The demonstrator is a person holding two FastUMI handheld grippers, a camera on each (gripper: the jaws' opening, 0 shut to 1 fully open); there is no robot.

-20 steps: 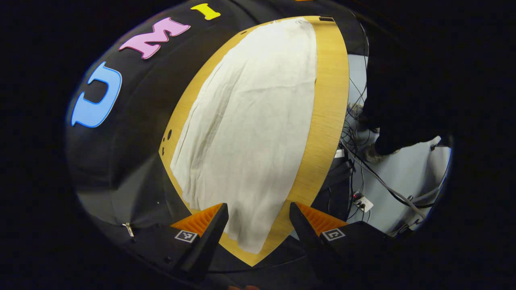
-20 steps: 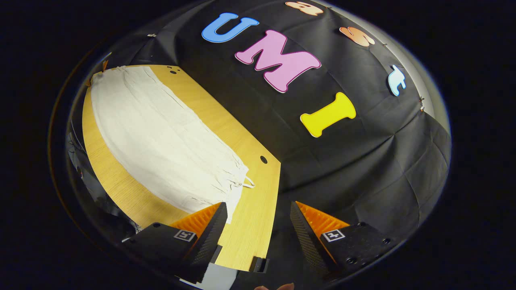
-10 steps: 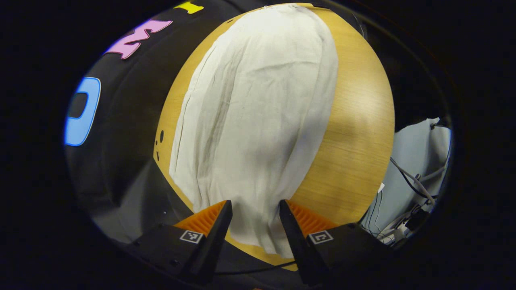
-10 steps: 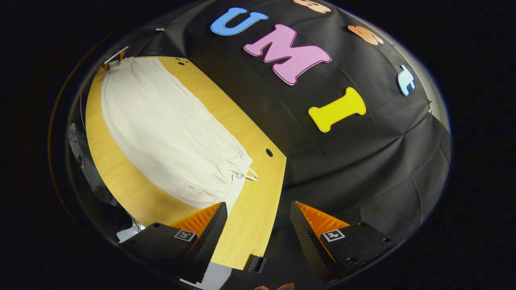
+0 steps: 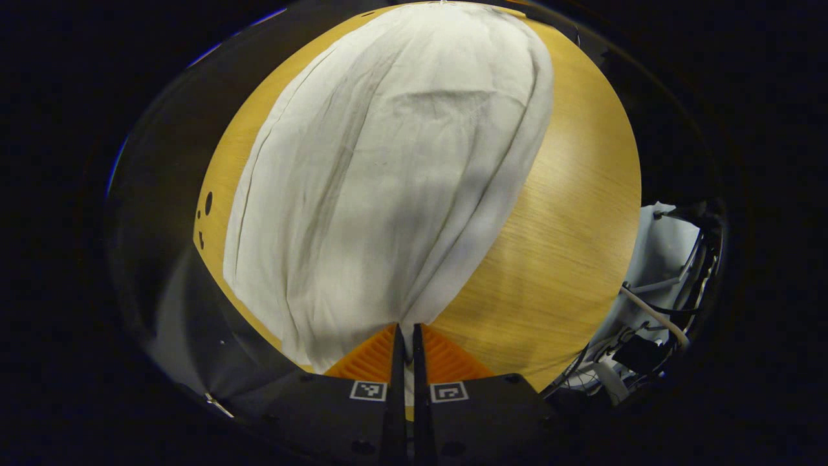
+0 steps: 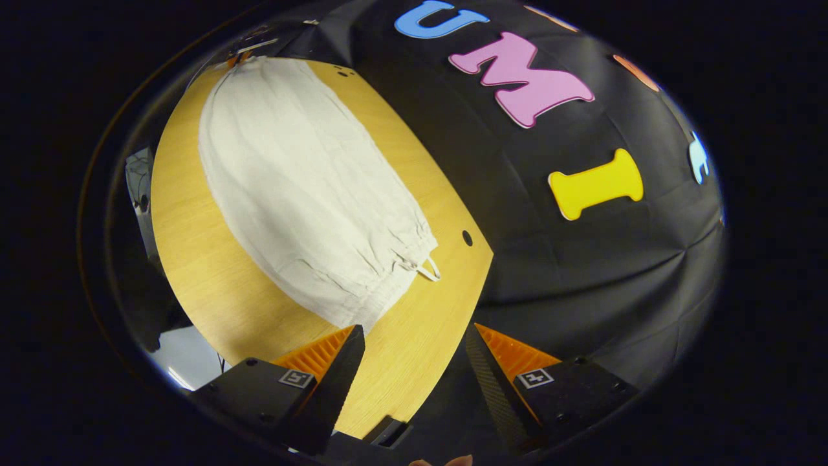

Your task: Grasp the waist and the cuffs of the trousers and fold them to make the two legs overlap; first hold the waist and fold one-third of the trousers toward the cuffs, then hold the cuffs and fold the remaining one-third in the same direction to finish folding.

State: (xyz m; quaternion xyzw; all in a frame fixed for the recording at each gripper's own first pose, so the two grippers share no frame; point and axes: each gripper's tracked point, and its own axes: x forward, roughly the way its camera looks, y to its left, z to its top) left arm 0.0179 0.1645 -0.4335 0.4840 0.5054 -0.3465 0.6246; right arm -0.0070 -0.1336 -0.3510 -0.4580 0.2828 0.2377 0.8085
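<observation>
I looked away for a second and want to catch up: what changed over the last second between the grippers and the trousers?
The left gripper came down to the near end of the trousers and its fingers closed on the cloth, which now gathers toward them. The right gripper stayed open above the table, short of the waist end, shifting only slightly. The trousers still lie flat on the table.

Left gripper (image 5: 405,336): two wedge-shaped jaws on dark, blocky mounts; ribbed faces on the wedges; a small square black-and-white marker on each mount, side by side; round screw heads low on the housings. Right gripper (image 6: 414,353): same build; one square marker per mount; screws along the right housing; fingertips (image 6: 446,461) at the bottom edge.
</observation>
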